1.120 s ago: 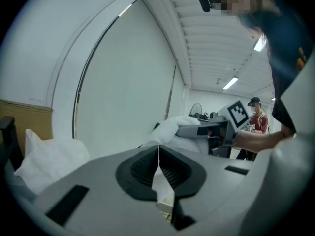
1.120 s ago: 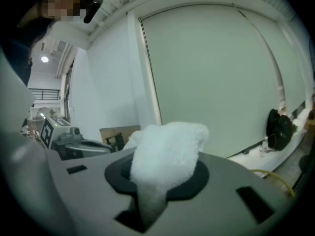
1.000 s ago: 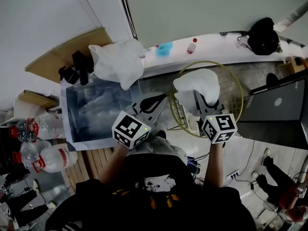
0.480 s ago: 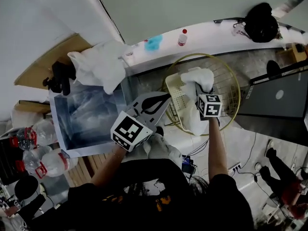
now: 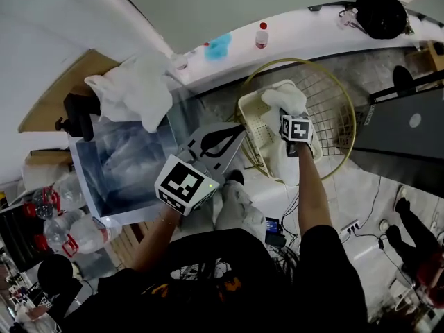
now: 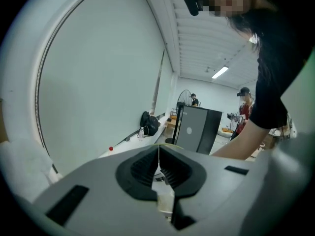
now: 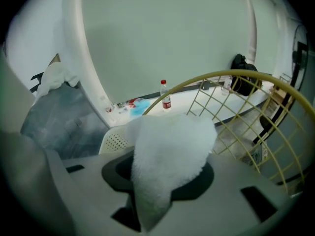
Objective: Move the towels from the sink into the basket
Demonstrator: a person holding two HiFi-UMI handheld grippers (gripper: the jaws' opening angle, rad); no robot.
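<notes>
A white towel (image 5: 286,97) (image 7: 167,151) hangs between the jaws of my right gripper (image 5: 287,114) (image 7: 165,183), low over the cream perforated basket (image 5: 254,125) (image 7: 115,139), which sits inside a yellow wire basket (image 5: 341,103) (image 7: 222,75). The right jaws are opening, and the towel is still pinched where it narrows between them. My left gripper (image 5: 240,127) (image 6: 158,167) is shut and empty, between the sink (image 5: 89,186) and the baskets. A second white towel (image 5: 135,92) lies bunched on the sink's far rim.
A long white ledge (image 5: 312,23) behind the baskets carries a red-capped bottle (image 5: 261,35) (image 7: 166,95) and a blue object (image 5: 219,46). A black bag (image 5: 378,5) sits at its right end. Water bottles (image 5: 76,231) stand left of the sink. A dark cabinet (image 5: 409,130) is at the right.
My right gripper has gone forward and down with the towel, from above the wire basket into the cream one. The left gripper has stayed shut near the sink's right edge.
</notes>
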